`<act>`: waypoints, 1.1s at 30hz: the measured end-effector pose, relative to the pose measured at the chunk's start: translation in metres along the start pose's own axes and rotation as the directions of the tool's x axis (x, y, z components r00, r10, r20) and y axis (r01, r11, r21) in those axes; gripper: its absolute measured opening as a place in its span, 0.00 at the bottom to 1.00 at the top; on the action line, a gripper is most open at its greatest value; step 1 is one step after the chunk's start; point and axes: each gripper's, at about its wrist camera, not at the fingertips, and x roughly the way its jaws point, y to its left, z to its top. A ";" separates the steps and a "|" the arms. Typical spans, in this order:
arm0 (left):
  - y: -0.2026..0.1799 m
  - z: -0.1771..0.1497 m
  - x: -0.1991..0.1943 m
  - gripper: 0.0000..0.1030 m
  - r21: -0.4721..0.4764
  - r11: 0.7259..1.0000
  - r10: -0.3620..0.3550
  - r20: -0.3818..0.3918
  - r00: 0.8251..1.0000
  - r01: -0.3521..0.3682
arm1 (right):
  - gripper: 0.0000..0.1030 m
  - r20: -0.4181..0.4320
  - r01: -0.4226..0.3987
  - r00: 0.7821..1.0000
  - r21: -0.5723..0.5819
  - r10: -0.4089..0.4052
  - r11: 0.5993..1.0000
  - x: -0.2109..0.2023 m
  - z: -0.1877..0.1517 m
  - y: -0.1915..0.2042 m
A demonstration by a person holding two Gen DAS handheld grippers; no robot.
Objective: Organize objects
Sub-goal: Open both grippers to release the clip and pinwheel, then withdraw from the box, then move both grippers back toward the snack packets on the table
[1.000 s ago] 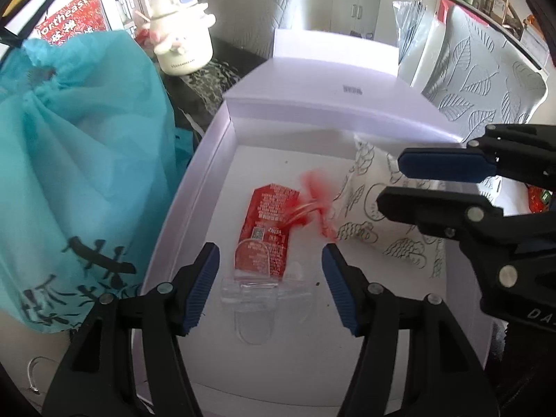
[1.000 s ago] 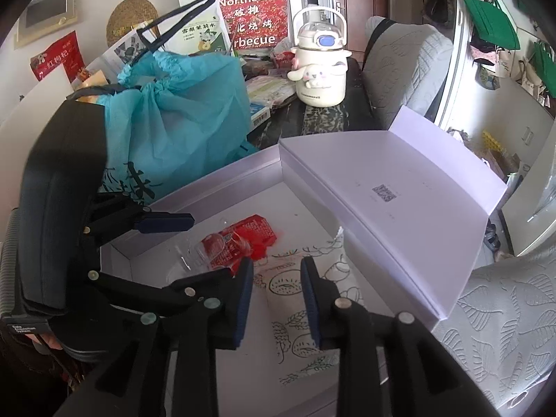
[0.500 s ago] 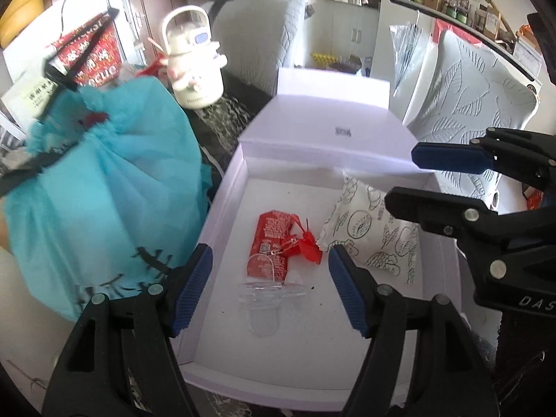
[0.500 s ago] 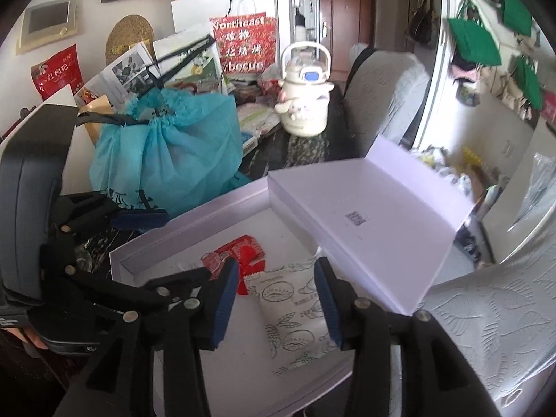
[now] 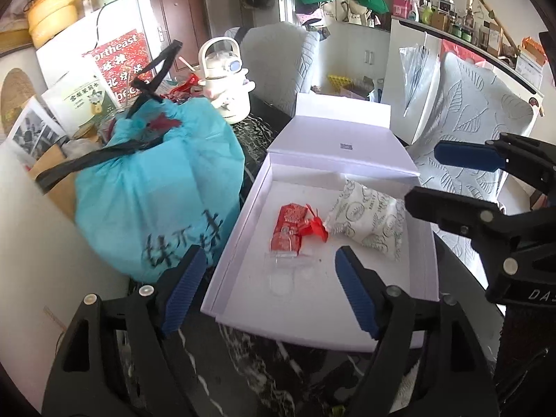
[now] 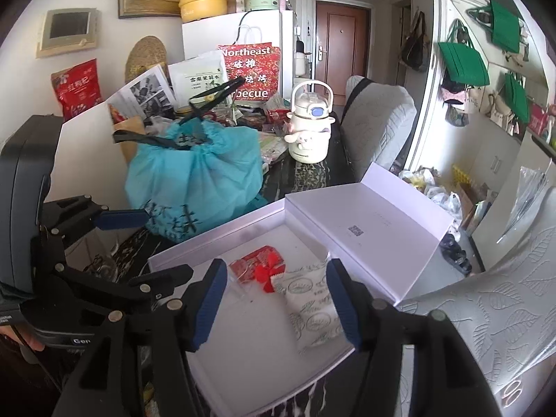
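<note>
A shallow white box [image 5: 239,243] with its hinged lid [image 5: 340,149] folded back is seen lying open on a dark marbled table [image 5: 285,358], beside a bulging teal drawstring bag [image 5: 156,187]. Three items are seen on the box floor: a red sachet [image 5: 288,222], a white patterned pouch [image 5: 368,219] touching its crumpled red end, and a clear plastic piece [image 5: 285,271] just in front of the sachet, hard to make out. The left gripper [image 5: 267,288] is held above the near edge of the box, its jaws opening and nothing between them; the clear piece and the sachet are seen framed in the gap but well below the pads. The right gripper [image 6: 276,304] is likewise held over the box, its jaws opening and empty, with the pouch lying below and slightly toward its right finger. The step in hand is judged to be a release just completed, with the items placed inside the box. Next, either another loose item would be fetched from the cluttered table, or the lid would be closed, which calls for both grippers to be cleared from the box first.
</note>
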 end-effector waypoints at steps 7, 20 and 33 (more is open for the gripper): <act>0.004 -0.015 -0.034 0.74 -0.022 1.000 -0.002 0.022 1.000 0.003 | 0.63 0.022 -0.006 1.000 0.003 0.006 1.000 -0.035 -0.007 0.018; 0.008 -0.048 -0.091 0.75 -0.066 0.998 0.002 0.065 0.998 0.002 | 0.66 0.042 -0.016 0.999 0.020 0.015 1.000 -0.079 -0.033 0.050; 0.004 -0.086 -0.118 0.75 -0.073 0.997 0.027 0.059 0.998 -0.023 | 0.69 0.024 -0.048 0.999 0.048 0.047 0.998 -0.096 -0.067 0.071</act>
